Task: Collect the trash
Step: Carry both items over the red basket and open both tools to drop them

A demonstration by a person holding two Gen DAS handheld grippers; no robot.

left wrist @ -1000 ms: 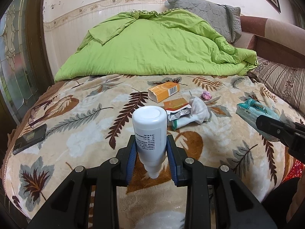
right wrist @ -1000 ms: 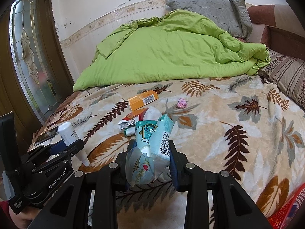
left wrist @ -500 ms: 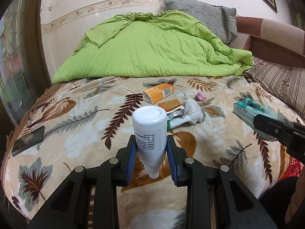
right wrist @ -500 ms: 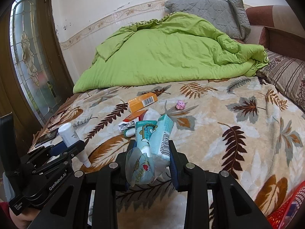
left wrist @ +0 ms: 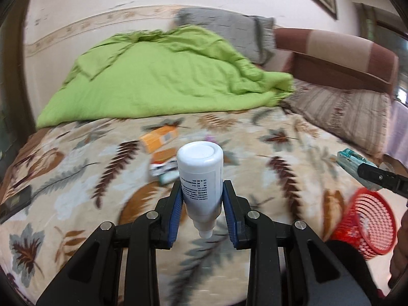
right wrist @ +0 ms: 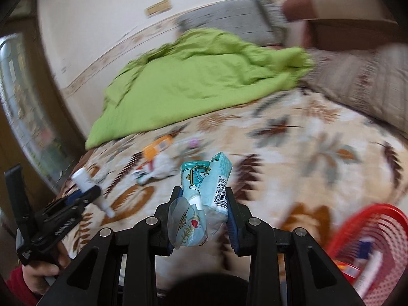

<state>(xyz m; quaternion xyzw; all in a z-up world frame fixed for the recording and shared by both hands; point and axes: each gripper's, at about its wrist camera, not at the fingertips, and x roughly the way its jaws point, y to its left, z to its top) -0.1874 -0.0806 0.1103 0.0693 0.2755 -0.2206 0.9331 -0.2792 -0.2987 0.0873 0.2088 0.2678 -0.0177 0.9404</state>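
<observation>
Carry step: my left hand-held gripper (left wrist: 202,219) clamps white bottle (left wrist: 200,176); right hand-held gripper (right wrist: 204,216) clamps blue packet (right wrist: 209,178). Next: over red basket (right wrist: 377,244), release.

We log colours only. Bottle (left wrist: 200,176): white, black print. Packet (right wrist: 205,183): pale teal, cartoon print, black barcode. Basket (left wrist: 367,216): red mesh. Duvet (left wrist: 163,76): lime green. Bedspread (left wrist: 255,153): cream, brown and grey-green leaf pattern. Box (left wrist: 159,139): orange. Gripper pads (left wrist: 176,211): blue; pillow (left wrist: 224,29): grey.
</observation>
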